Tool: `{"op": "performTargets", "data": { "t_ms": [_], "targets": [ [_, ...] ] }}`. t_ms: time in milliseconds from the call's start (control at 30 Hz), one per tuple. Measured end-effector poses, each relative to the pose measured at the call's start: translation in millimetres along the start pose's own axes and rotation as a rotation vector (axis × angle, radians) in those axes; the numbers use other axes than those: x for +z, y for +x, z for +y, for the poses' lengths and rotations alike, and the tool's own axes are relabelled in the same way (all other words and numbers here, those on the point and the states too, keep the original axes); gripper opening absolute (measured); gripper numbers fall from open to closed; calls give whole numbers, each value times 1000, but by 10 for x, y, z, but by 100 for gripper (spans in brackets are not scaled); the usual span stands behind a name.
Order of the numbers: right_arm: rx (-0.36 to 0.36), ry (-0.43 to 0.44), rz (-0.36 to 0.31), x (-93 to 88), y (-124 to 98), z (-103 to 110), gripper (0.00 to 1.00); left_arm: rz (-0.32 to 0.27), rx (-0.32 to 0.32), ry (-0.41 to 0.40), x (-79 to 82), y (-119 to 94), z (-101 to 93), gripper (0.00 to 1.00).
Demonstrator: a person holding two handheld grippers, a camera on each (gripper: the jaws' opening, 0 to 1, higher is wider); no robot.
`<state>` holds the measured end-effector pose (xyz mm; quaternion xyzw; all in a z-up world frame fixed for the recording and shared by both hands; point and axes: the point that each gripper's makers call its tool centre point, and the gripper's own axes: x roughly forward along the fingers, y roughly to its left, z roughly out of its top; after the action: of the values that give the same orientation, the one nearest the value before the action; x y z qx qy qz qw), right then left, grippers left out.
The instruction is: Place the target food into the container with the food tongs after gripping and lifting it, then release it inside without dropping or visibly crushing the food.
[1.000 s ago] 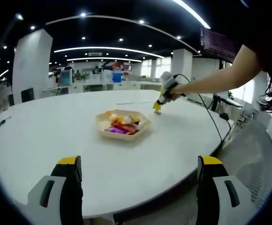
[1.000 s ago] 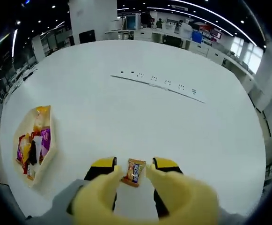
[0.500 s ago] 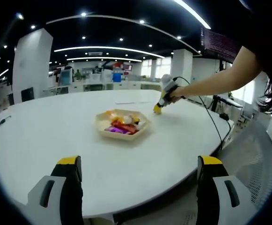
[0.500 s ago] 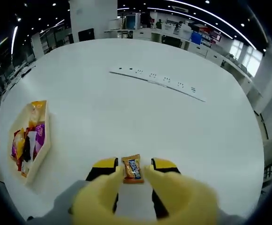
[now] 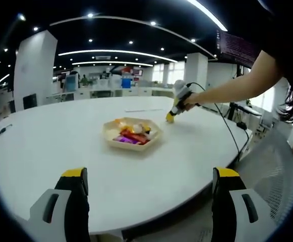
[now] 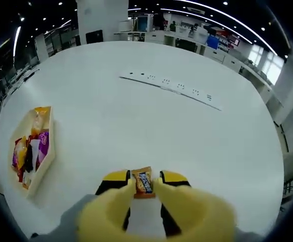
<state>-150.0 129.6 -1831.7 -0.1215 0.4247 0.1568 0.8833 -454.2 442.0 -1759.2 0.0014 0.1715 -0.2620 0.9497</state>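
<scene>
In the right gripper view the right gripper has its yellow-tipped jaws clenched on a small orange snack packet, just above the white desk. The tray of mixed wrapped snacks sits well apart, toward the desk's near-left edge, and a strip of sockets lies across the far side. In the left gripper view the left gripper hangs over the desk's near edge, its jaws released and wide apart.
</scene>
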Motion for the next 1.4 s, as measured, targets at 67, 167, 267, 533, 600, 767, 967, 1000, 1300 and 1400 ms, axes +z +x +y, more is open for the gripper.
{"op": "performTargets", "data": {
  "t_ms": [67,167,267,533,600,767,967,1000,1300,1400],
  "targets": [
    [0,0,0,-1,1,1,21,-1,-1,1,0,-1,0,99],
    [1,-2,0,-5,0,6,21,1,-2,1,-7,-3,-3,99],
    [3,0,0,-11,0,2,21,0,-4,3,-7,-5,-7,99],
    [15,10,4,-15,-24,15,21,1,-4,2,-13,-9,-6,99],
    [19,8,1,4,-69,20,21,0,-4,0,-11,-9,-6,99],
    [37,11,-12,92,-238,44,22,-2,-7,1,-9,-8,-14,99],
    [44,2,-34,192,-485,91,22,-7,-16,0,-3,-7,-33,99],
    [49,2,-38,215,-534,104,22,-8,-16,0,-1,-7,-33,99],
    [66,1,-80,360,-871,171,22,-15,-41,-13,9,9,-69,97],
    [61,1,-102,419,-978,185,22,-28,-38,-15,28,5,-61,97]
  ]
}}
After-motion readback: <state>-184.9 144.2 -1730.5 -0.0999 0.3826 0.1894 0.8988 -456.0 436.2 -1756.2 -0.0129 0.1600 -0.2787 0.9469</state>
